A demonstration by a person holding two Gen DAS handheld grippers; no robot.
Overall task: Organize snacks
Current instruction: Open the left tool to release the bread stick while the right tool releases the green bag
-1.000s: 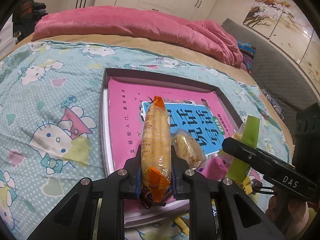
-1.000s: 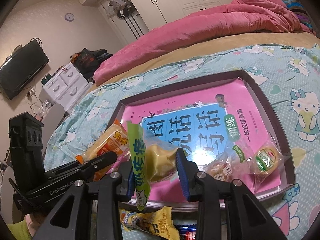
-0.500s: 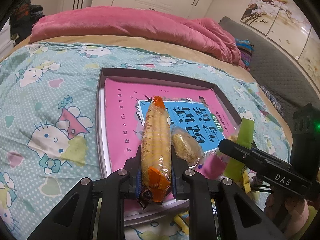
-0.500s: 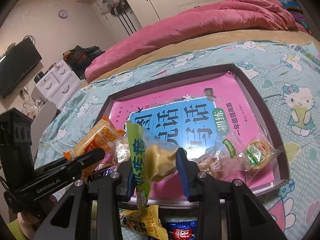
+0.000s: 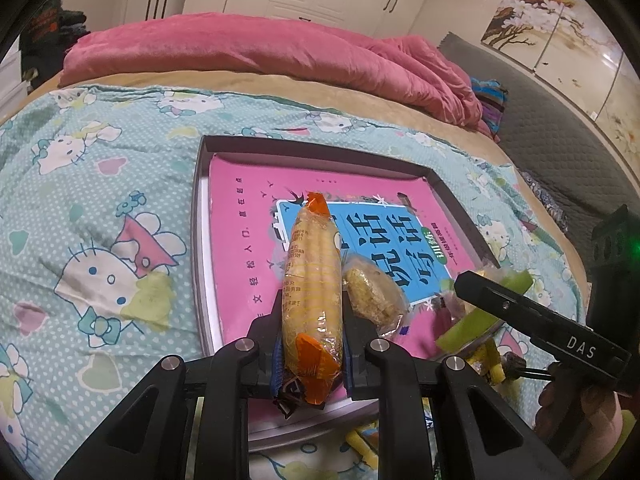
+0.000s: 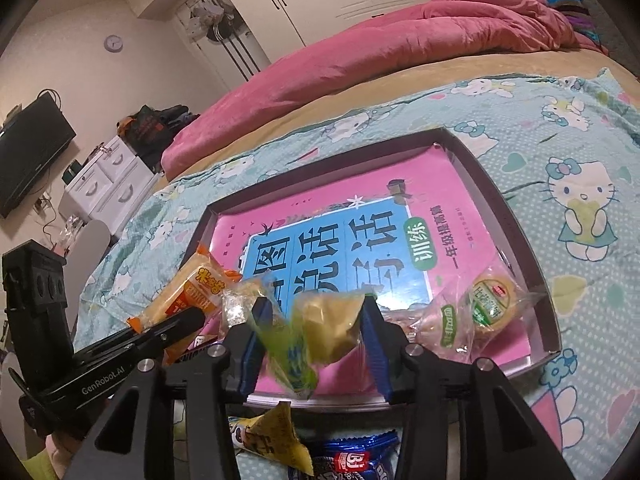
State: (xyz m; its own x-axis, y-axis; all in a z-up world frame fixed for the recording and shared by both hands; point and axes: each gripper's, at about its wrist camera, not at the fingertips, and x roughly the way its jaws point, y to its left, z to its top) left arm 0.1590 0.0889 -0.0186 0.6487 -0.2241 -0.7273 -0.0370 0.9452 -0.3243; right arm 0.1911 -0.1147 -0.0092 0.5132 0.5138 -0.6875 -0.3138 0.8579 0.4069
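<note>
My left gripper is shut on a long orange-and-yellow snack pack, held over the near left of a grey tray lined with a pink book. From the right wrist view the same pack shows at the left. My right gripper hovers over the tray's near edge with its jaws opening. A green-and-yellow snack pack sits blurred and tilted between them, loose from the left pad. Round wrapped snacks lie in the tray.
A yellow packet and a blue packet lie on the patterned bedsheet just before the tray. A pink duvet is heaped at the far side of the bed. Drawers and a TV stand off to the left.
The right gripper's jaws have spread apart and the green-and-yellow pack has tipped and slid lower between them. The left gripper and its orange pack have stayed put.
</note>
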